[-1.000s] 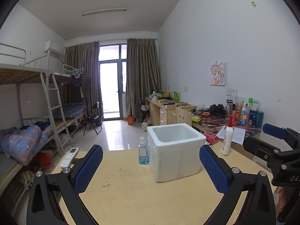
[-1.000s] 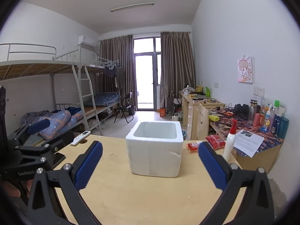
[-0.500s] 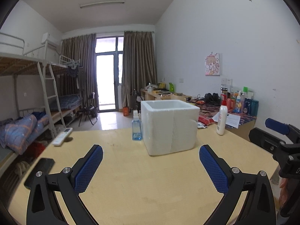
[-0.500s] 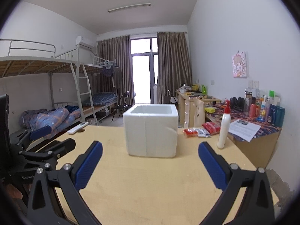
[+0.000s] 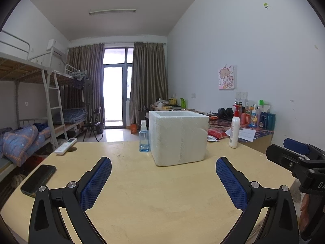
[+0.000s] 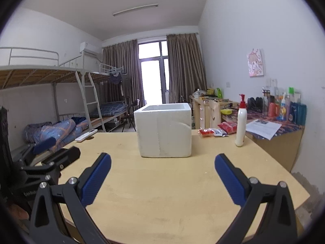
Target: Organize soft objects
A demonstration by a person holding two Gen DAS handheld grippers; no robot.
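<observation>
A white foam box (image 5: 178,137) (image 6: 164,130) stands open-topped in the middle of the wooden table (image 5: 154,193) (image 6: 168,187). Red and white snack packets (image 6: 218,130) (image 5: 215,135) lie on the table to the box's right. My left gripper (image 5: 163,169) is open and holds nothing, low over the near table short of the box. My right gripper (image 6: 162,167) is open and holds nothing too, facing the box from the near side. Each gripper shows at the edge of the other's view.
A blue spray bottle (image 5: 144,137) stands left of the box, a white pump bottle (image 6: 241,129) (image 5: 234,132) to its right. A remote (image 5: 66,146) and a dark phone (image 5: 38,180) lie at the table's left edge. A cluttered desk sits beyond on the right, bunk beds on the left.
Both grippers have dropped lower toward the table, so the box's inside no longer shows. The phone at the left edge came into view. Both stay open.
</observation>
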